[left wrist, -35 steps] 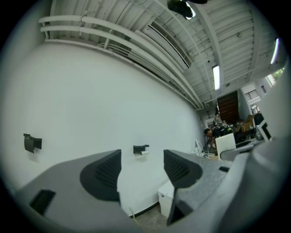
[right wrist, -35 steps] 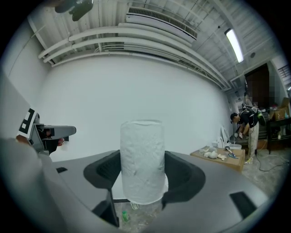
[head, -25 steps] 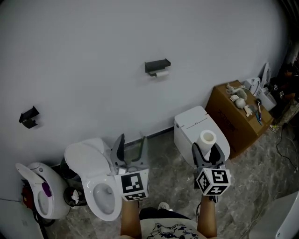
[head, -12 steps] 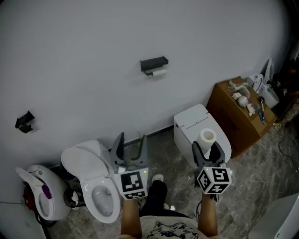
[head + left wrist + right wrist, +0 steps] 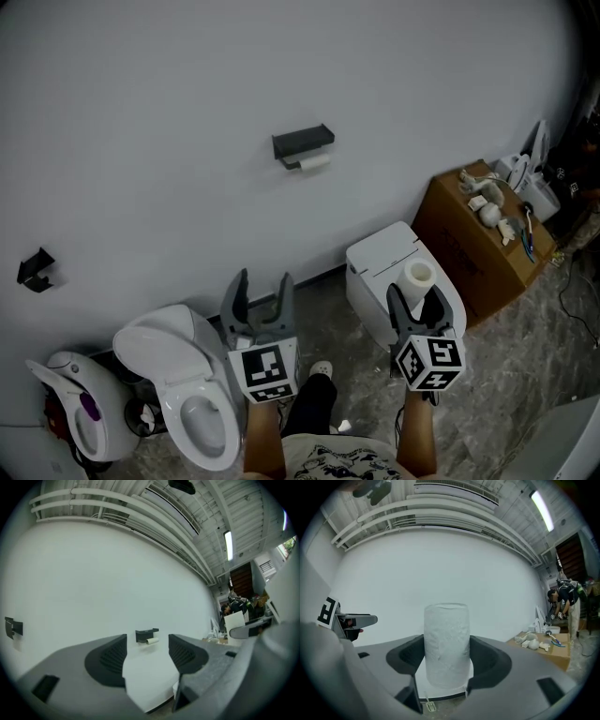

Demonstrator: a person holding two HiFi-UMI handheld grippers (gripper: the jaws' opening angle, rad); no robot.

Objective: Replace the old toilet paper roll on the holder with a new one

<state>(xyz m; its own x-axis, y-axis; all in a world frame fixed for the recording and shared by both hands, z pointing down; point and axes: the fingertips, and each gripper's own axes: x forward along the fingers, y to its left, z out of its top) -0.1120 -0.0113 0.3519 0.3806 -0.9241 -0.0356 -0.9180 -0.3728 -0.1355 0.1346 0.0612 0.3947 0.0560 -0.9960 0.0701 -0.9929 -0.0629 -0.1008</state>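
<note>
A black wall holder [image 5: 303, 142] carries a thin, nearly used-up paper roll [image 5: 309, 162] high on the white wall. The same holder [image 5: 146, 634] with its small roll [image 5: 152, 641] shows far off between the jaws in the left gripper view. My left gripper [image 5: 258, 300] is open with nothing in it, held over the floor by the toilet. My right gripper [image 5: 415, 305] is shut on a full white toilet paper roll [image 5: 418, 278], which stands upright between the jaws. In the right gripper view that new roll [image 5: 446, 644] fills the gap between the jaws.
A white toilet [image 5: 184, 380] with raised lid stands at lower left, a second white toilet [image 5: 384, 267] behind the right gripper. A cardboard box [image 5: 472, 244] with small items sits at right. Another black bracket [image 5: 35, 270] is on the wall at left. A person [image 5: 565, 603] stands far right.
The view has shifted: holder and toilets sit lower and further left in the picture than one second ago. Both grippers keep their pose, the right still holding the roll.
</note>
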